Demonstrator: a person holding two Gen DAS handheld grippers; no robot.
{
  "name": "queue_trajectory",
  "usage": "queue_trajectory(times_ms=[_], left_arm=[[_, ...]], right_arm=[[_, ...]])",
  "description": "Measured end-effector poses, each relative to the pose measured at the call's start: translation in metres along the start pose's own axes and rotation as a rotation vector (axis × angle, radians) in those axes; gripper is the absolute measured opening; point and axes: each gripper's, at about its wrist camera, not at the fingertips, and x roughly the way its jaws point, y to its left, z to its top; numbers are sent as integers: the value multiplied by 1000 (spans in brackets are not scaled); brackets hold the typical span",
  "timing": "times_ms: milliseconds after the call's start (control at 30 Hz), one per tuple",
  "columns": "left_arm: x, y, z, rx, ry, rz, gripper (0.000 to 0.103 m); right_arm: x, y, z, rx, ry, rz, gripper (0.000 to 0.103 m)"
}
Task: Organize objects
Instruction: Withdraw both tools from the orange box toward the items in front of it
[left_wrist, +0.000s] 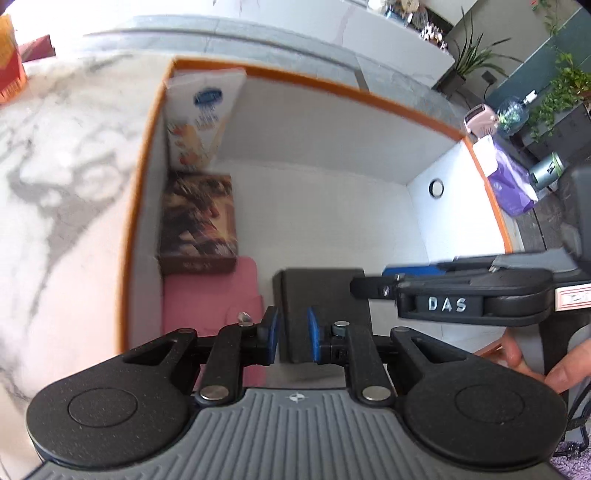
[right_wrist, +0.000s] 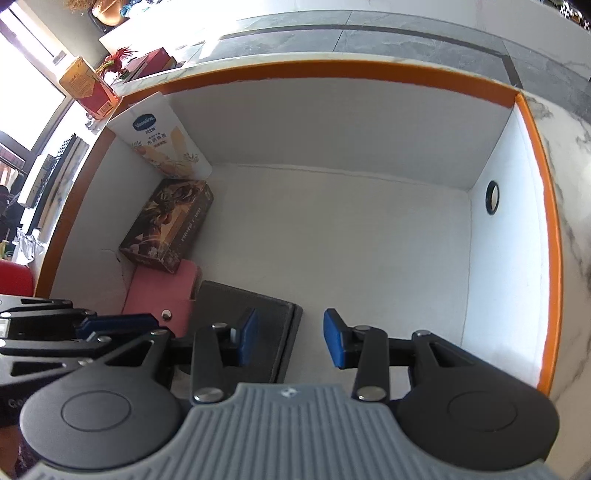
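A white box with an orange rim (right_wrist: 332, 72) sits on a marble-patterned table (left_wrist: 55, 184), and four things lie along its left side. From the left in the right wrist view: one tall white carton (right_wrist: 162, 136) with a blue oval logo and fruit print stands upright in the far left corner. Just in front of it lies one dark brown box (right_wrist: 168, 229) with a swirling picture on its lid. Nearer still is one pink pouch (right_wrist: 159, 295) with a metal snap, flat on the box floor, touching the brown box. Beside the pouch on its right lies one flat black case (right_wrist: 273, 325), its edge against the pouch.

There are two claws. The left claw (left_wrist: 293, 334) hangs over the near end of the black case (left_wrist: 325, 295), its blue pads (left_wrist: 272, 332) drawn fairly close together — nothing shows pinched between them. The right claw (right_wrist: 290, 343) is spread wider and empty; its left pad (right_wrist: 248, 341) hangs over the black case, its right pad over bare white floor. A hand (left_wrist: 535, 365) shows at the right edge of the left wrist view.
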Motion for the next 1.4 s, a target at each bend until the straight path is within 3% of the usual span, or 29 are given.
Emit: queue_trajectory(times_ms=[67, 167, 300, 500, 767, 967, 1200, 1400], left_arm=[[-13, 2, 2, 8, -40, 20, 19], [-27, 2, 1, 27, -84, 43, 20], [-41, 2, -5, 34, -120, 32, 20], [-65, 1, -24, 56, -177, 25, 20], [-103, 11, -57, 60, -260, 74, 20], [-126, 11, -90, 99, -337, 88, 20], [-132, 16, -127, 101, -339, 131, 20], [-129, 22, -156, 104, -294, 139, 26]], right_arm=[[4, 1, -2, 22, 20, 27, 42], [9, 5, -5, 31, 38, 50, 29], [12, 13, -8, 39, 48, 75, 29], [10, 21, -8, 14, 33, 38, 30], [-30, 50, -29, -114, -119, -56, 30], [-77, 84, -67, -216, -294, -52, 58], [-103, 112, -123, -239, -390, -62, 58], [-102, 121, -170, -204, -401, -72, 58]])
